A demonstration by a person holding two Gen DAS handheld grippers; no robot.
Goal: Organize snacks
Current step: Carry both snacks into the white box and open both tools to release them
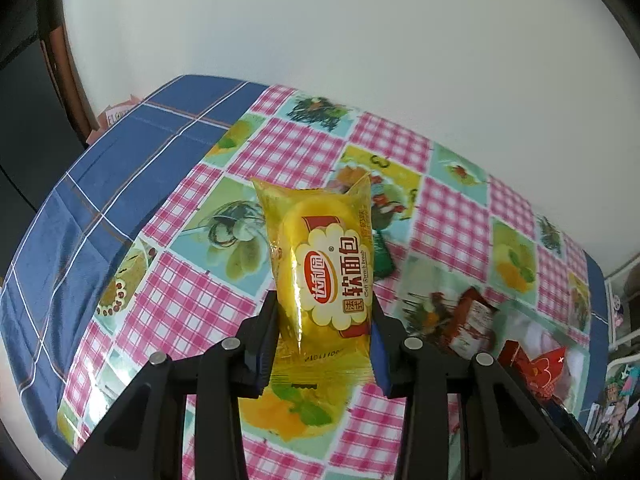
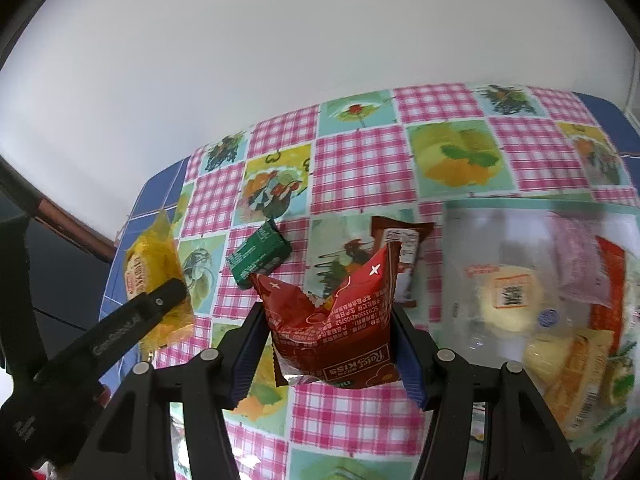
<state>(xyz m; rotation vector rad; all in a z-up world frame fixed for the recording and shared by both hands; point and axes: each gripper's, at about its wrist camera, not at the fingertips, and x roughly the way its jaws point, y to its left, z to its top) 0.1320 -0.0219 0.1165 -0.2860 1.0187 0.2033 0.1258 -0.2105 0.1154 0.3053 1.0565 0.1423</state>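
left gripper (image 1: 324,344) clamped on yellow soft bread pack (image 1: 320,264), right gripper (image 2: 326,350) pinching red snack bag (image 2: 340,320), clear container (image 2: 540,300) of snacks sharp only in right view

Yellow bread pack (image 1: 324,264) reads "软面包"; red packet (image 2: 336,320) reads "KISS".

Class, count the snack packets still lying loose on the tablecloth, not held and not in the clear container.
2: a green packet left of centre, and a brown packet just right of it, partly behind the held red packet. Others may be hidden.
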